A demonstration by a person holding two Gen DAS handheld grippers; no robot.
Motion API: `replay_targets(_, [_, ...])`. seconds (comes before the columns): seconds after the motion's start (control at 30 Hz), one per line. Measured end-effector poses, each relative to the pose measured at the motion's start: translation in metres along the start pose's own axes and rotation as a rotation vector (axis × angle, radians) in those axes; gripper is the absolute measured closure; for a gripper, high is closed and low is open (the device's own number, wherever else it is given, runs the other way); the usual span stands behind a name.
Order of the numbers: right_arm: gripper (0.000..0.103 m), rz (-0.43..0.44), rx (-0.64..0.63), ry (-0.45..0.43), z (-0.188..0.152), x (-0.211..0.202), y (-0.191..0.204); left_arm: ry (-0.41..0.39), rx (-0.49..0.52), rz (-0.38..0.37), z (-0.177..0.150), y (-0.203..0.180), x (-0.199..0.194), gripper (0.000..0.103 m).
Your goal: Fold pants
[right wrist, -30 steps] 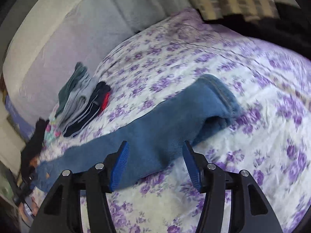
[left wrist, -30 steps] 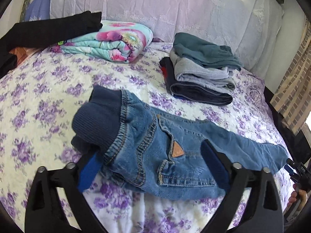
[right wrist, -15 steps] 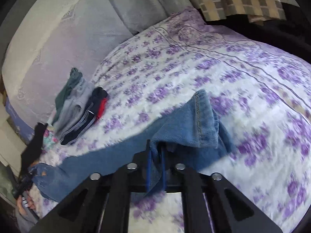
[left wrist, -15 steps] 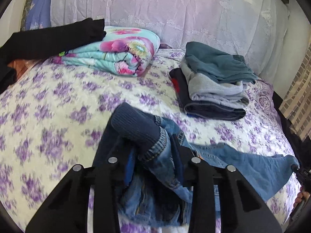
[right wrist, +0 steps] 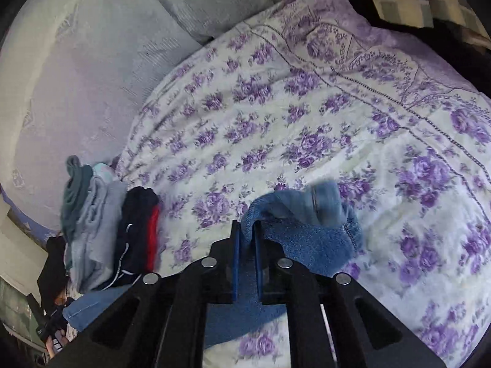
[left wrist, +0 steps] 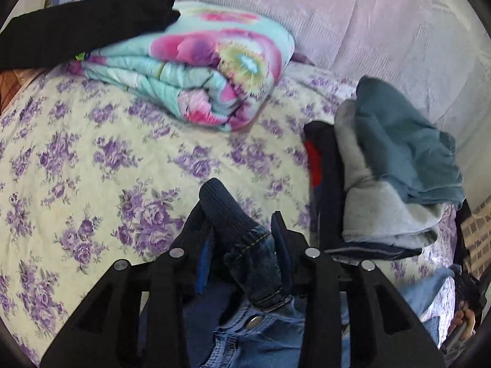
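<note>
While my left tongs (left wrist: 242, 245) pinched the jeans (left wrist: 254, 263) at the ribbed waistband (jaws just eased wider), only that view showed the floral blanket (left wrist: 196, 70). My right tongs (right wrist: 247, 245) were clamped on the hem (right wrist: 307, 214) above the bed (right wrist: 276, 122), beside the folded stack (right wrist: 104, 224).

No readable text, label, brand or number shows anywhere, in either wrist view, right now.
</note>
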State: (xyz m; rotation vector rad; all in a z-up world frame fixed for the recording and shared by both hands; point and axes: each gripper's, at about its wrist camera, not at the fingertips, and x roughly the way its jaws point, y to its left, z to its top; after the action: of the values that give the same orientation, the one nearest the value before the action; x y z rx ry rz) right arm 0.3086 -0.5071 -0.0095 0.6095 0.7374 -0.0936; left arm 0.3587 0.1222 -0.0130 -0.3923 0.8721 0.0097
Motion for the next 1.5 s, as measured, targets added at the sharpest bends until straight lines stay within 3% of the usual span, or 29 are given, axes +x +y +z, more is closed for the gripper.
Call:
replay_targets(0.1, [0.085, -0.023, -0.094, -0.029, -0.015, -0.017, 0.007, -0.086, 0.108, 0.035, -0.014, 0.004, -0.03, 0.023])
replay_targets(0.17, [0.078, -0.065, -0.165, -0.051, -0.03, -0.039, 0.009, -0.173, 0.223, 0.115, -0.029, 0.008, -0.057, 0.009])
replay_targets(0.23, [0.065, -0.093, -0.197, -0.064, -0.044, -0.06, 0.002, -0.224, 0.29, 0.166, -0.039, 0.016, -0.075, 0.008])
replay_targets(0.3, [0.063, -0.131, -0.21, -0.079, -0.055, -0.08, -0.007, -0.246, 0.305, 0.226, -0.036, 0.03, -0.082, 0.008])
replay_targets(0.4, [0.056, -0.162, -0.243, -0.076, -0.066, -0.096, -0.012, -0.245, 0.213, 0.291, -0.021, 0.059, -0.082, 0.009])
replay_targets(0.47, [0.049, -0.17, -0.238, -0.073, -0.077, -0.106, -0.017, -0.173, 0.151, 0.22, -0.021, 0.075, -0.079, 0.009])
replay_targets(0.53, [0.045, -0.187, -0.224, -0.071, -0.096, -0.12, -0.027, -0.106, 0.164, 0.134, -0.041, 0.08, -0.082, 0.009])
replay_targets(0.63, [0.045, -0.222, -0.201, -0.074, -0.129, -0.143, -0.048, -0.048, 0.189, 0.097, -0.076, 0.083, -0.085, 0.009])
replay_targets(0.73, [0.044, -0.247, -0.163, -0.056, -0.158, -0.158, -0.065, 0.024, 0.14, 0.036, -0.098, 0.092, -0.082, 0.009])
replay_targets(0.83, [0.041, -0.269, -0.147, -0.054, -0.179, -0.166, -0.074, 0.051, 0.055, -0.023, -0.111, 0.092, -0.074, 0.009])
replay_targets(0.93, [0.039, -0.26, -0.109, -0.057, -0.189, -0.169, -0.08, 0.1, 0.05, -0.076, -0.117, 0.078, -0.062, 0.009])
replay_targets(1.07, [0.039, -0.225, -0.041, -0.049, -0.197, -0.172, -0.092, 0.082, 0.15, -0.091, -0.126, 0.049, -0.057, 0.009])
replay_targets(1.13, [0.039, -0.196, 0.0, -0.047, -0.195, -0.166, -0.098, 0.082, 0.171, -0.083, -0.122, 0.043, -0.047, 0.024])
replay_targets(1.17, [0.038, -0.181, 0.01, -0.047, -0.194, -0.163, -0.099, 0.09, 0.161, -0.071, -0.118, 0.045, -0.04, 0.045])
replay_targets(1.23, [0.037, -0.134, 0.037, -0.046, -0.188, -0.153, -0.099, 0.089, 0.094, -0.046, -0.108, 0.054, -0.033, 0.068])
replay_targets(1.3, [0.037, -0.075, 0.07, -0.028, -0.18, -0.139, -0.098, 0.1, 0.058, -0.098, -0.106, 0.06, -0.035, 0.077])
replay_targets(1.37, [0.039, -0.07, 0.101, -0.03, -0.172, -0.123, -0.1, 0.1, 0.06, -0.119, -0.108, 0.062, -0.038, 0.079])
replay_targets(1.43, [0.064, -0.067, 0.113, -0.047, -0.165, -0.116, -0.098, 0.1, 0.045, -0.131, -0.108, 0.064, -0.039, 0.081])
replay_targets(1.47, [0.081, -0.016, 0.14, -0.042, -0.161, -0.114, -0.101, 0.104, 0.025, -0.146, -0.107, 0.066, -0.04, 0.082])
replay_targets(1.5, [0.084, 0.032, 0.17, -0.035, -0.159, -0.114, -0.102, 0.106, 0.0, -0.168, -0.107, 0.07, -0.042, 0.083])
